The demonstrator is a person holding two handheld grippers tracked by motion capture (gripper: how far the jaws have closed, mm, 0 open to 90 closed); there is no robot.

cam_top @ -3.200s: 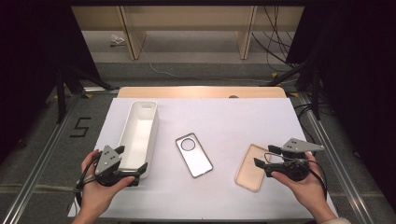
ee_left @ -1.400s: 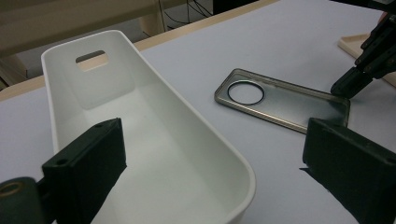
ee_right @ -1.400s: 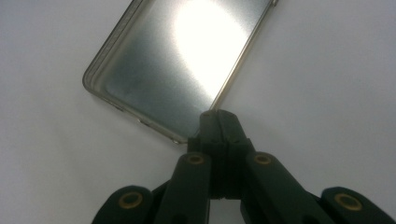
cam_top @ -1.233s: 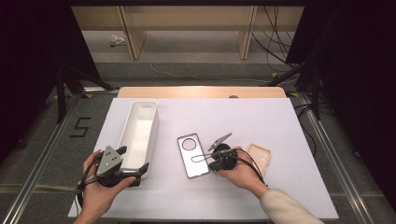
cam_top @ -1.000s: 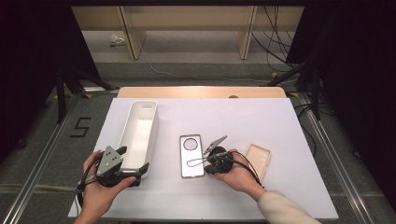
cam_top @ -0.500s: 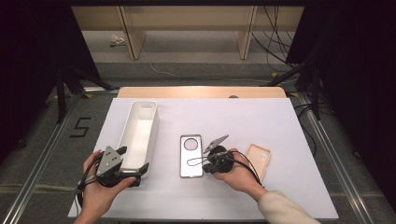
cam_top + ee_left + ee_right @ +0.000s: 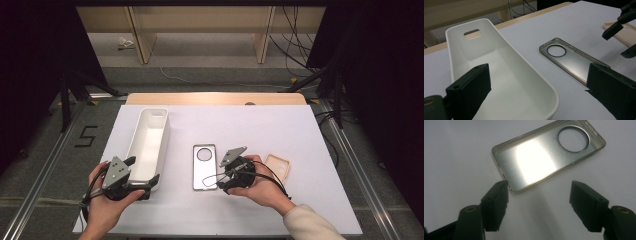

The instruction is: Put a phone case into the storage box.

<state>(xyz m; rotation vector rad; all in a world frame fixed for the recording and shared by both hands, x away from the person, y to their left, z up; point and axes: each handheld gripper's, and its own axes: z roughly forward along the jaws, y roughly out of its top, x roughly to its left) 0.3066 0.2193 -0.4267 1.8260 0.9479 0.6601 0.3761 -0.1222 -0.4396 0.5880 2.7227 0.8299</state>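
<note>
clear case (image 7: 204, 166) | left: white bin (image 7: 148, 145) | right: beige case (image 7: 278, 166)

A lab-style recording space: a white desk (image 7: 280, 130) framed by metal rails (image 7: 350, 165), dark curtains at both sides, loose cables (image 7: 295, 30) on a grey floor, and bare wooden shelving (image 7: 200, 20) behind.

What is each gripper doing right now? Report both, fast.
Left gripper: open, jaws either side of the white tray's near end, not pressing it.
Right gripper: jaws just opened, holding nothing, at the clear phone case's corner.
</note>
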